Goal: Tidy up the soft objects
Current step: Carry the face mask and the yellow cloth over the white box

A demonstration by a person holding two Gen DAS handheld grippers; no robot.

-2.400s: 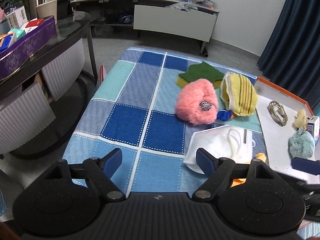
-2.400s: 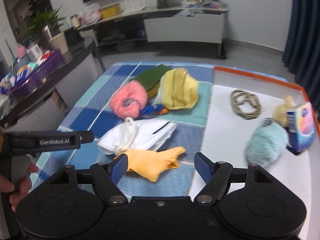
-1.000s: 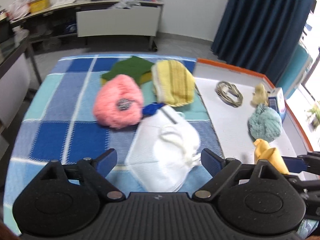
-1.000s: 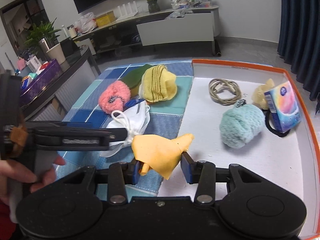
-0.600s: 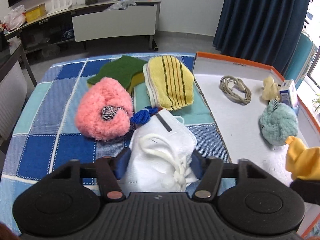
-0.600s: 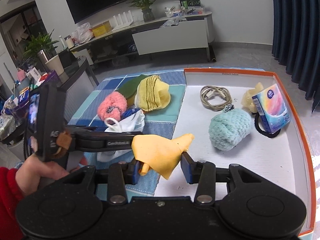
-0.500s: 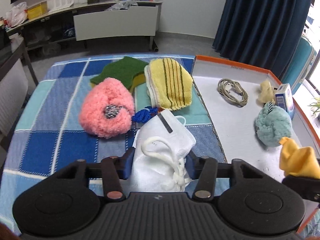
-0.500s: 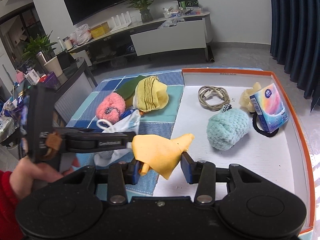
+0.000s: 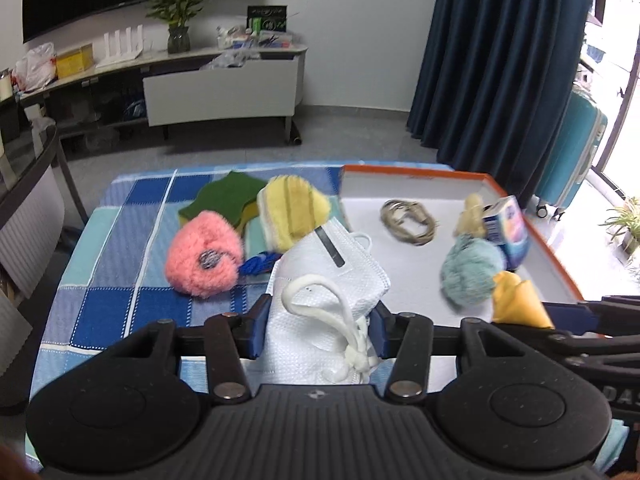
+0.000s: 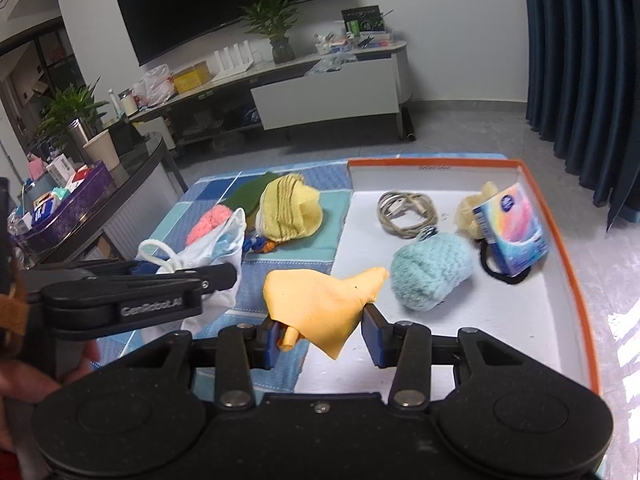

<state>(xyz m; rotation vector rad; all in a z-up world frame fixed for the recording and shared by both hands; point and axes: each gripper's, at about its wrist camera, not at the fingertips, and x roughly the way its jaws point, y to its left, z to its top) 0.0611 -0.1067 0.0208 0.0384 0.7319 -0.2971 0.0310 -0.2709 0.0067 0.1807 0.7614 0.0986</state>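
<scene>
My left gripper [image 9: 319, 330] is shut on a white face mask [image 9: 328, 304], lifted off the blue checked cloth [image 9: 120, 300]; the mask [image 10: 208, 256] hangs from it in the right wrist view too. My right gripper [image 10: 322, 338] is shut on a yellow-orange cloth [image 10: 320, 306], held over the near left edge of the white tray with the orange rim [image 10: 568, 264]. On the checked cloth lie a pink fluffy pouch [image 9: 204, 258], a yellow striped towel [image 9: 292, 208], a green sponge [image 9: 224, 200] and a small blue thing [image 9: 258, 264].
In the tray [image 9: 552, 248] lie a coiled cable [image 10: 406, 212], a teal fluffy pouch [image 10: 430, 268], a tissue pack [image 10: 512, 230], a black hair band [image 10: 500, 270] and a pale yellow lump [image 10: 472, 210]. A dark side table [image 10: 120, 196] with a purple box stands left.
My left gripper closed on the white mask and raised it off the cloth. My right gripper, still holding the yellow-orange cloth, has risen a little over the tray's edge.
</scene>
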